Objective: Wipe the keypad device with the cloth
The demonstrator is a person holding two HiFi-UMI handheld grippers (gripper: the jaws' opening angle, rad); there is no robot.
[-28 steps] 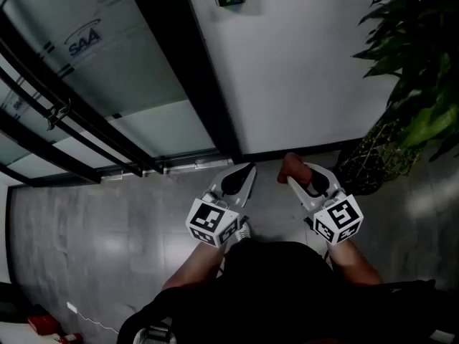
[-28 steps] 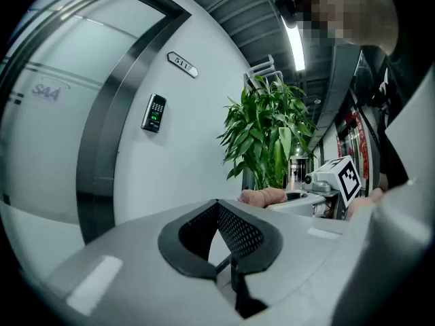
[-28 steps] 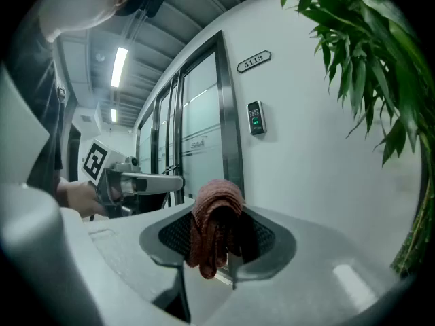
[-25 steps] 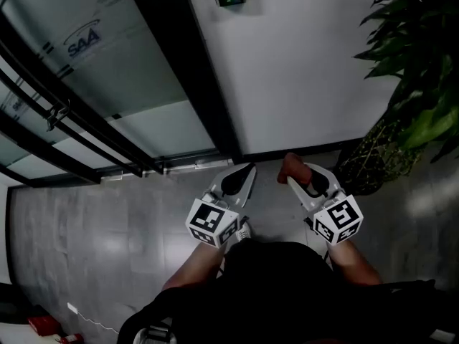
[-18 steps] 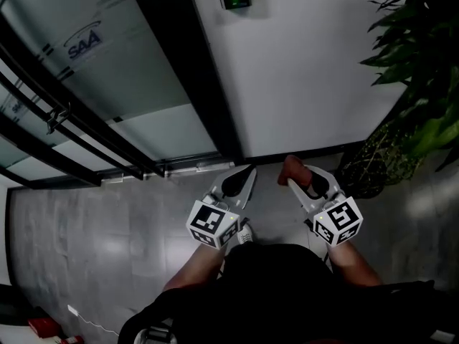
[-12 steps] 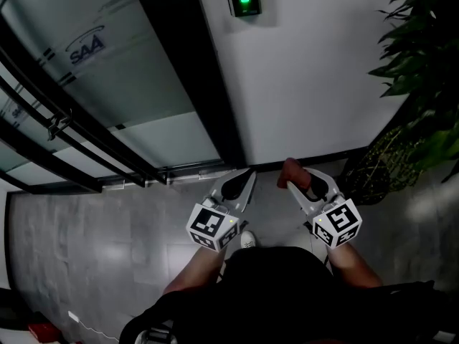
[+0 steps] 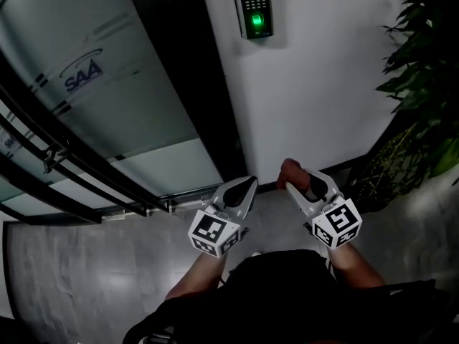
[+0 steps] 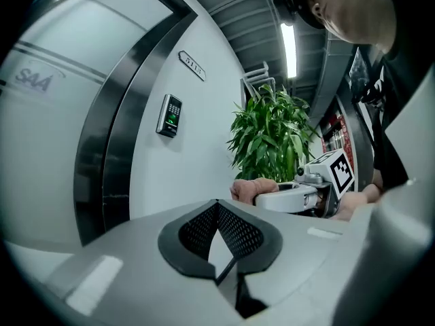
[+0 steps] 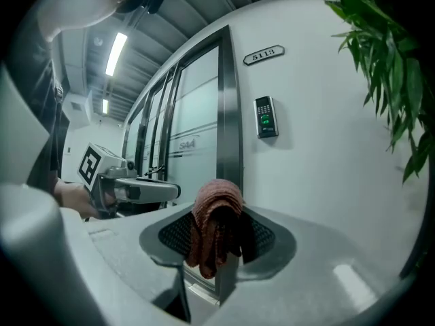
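The keypad device (image 7: 254, 7) hangs on the white wall, dark with a green light; it also shows in the left gripper view as keypad device (image 8: 169, 115) and in the right gripper view as keypad device (image 9: 265, 117). My right gripper (image 7: 295, 179) is shut on a reddish-brown cloth (image 7: 290, 170), which hangs folded between the jaws as cloth (image 9: 214, 223). My left gripper (image 7: 242, 190) is shut with nothing between its jaws. Both grippers are held low, well below the keypad and apart from the wall.
A glass door with a black frame (image 7: 179, 77) stands left of the keypad. A large potted plant (image 7: 416, 113) fills the right side, close to my right gripper. A small door number plate (image 9: 264, 54) sits above the keypad.
The head view has tilted up, so the keypad shows lower and fuller in the picture. Both grippers keep about the same pose and hold.
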